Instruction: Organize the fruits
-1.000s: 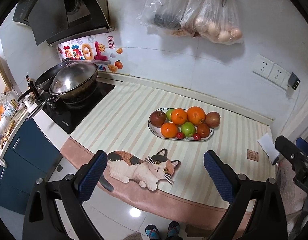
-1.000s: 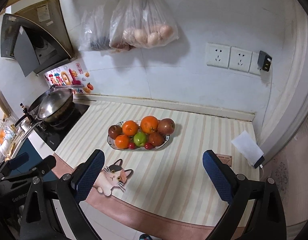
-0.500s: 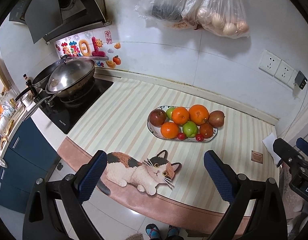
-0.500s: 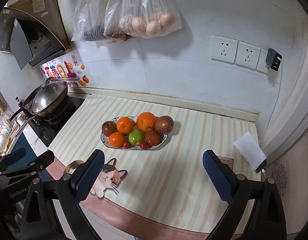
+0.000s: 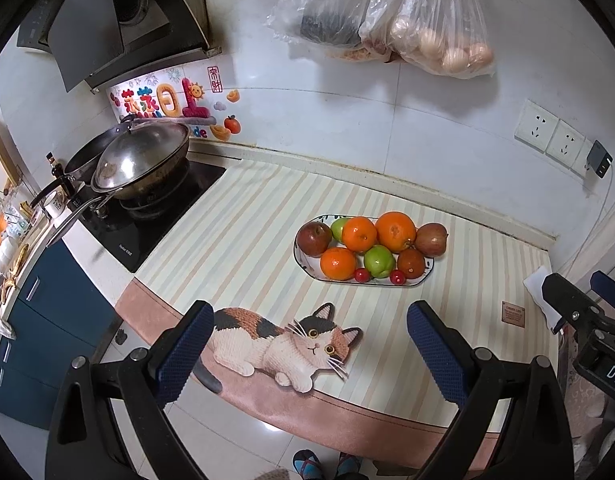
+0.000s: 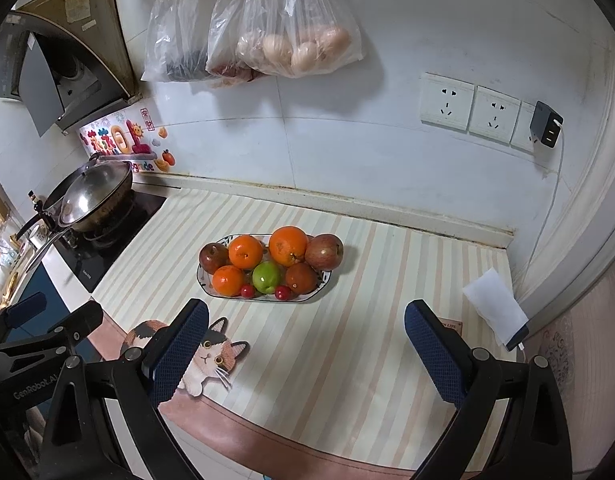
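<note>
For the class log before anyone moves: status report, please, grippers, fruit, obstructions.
Left gripper open, right gripper open, both short of the counter. Fruit piled on plate, untouched. Nothing between grippers and plate.

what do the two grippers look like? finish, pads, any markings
Both match: the left gripper and right gripper have matte black angular frames with silver screw heads, and two fingers tipped with dark blue, dimple-textured pads. White lettering shows on the bodies: "GenRobot.AI" on the left gripper seen from the right wrist view, "DAS" partly visible on the right. No cables or sleeves visible.
</note>
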{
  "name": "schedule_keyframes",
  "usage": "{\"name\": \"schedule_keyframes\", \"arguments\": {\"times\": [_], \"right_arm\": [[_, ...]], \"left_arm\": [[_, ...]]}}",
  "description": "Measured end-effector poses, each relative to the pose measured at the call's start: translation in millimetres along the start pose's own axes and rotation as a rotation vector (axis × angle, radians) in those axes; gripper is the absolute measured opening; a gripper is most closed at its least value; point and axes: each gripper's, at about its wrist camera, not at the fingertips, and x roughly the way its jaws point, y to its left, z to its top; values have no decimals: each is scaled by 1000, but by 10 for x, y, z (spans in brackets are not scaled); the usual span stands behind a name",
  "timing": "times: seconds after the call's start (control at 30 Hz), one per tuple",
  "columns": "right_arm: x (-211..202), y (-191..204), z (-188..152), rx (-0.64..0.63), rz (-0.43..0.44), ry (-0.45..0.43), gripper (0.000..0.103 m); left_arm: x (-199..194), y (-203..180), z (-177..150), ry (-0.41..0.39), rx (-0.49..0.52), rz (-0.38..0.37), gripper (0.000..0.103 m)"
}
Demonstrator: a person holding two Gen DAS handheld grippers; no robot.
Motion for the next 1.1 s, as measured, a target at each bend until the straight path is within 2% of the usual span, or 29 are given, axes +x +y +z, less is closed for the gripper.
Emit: {"name": "schedule_keyframes", "arguments": {"times": [1.1], "right_arm": [[0,10,12,-25,30,8,101]], "left_arm": [[-77,-24,40,-17,8,-10,99]]}}
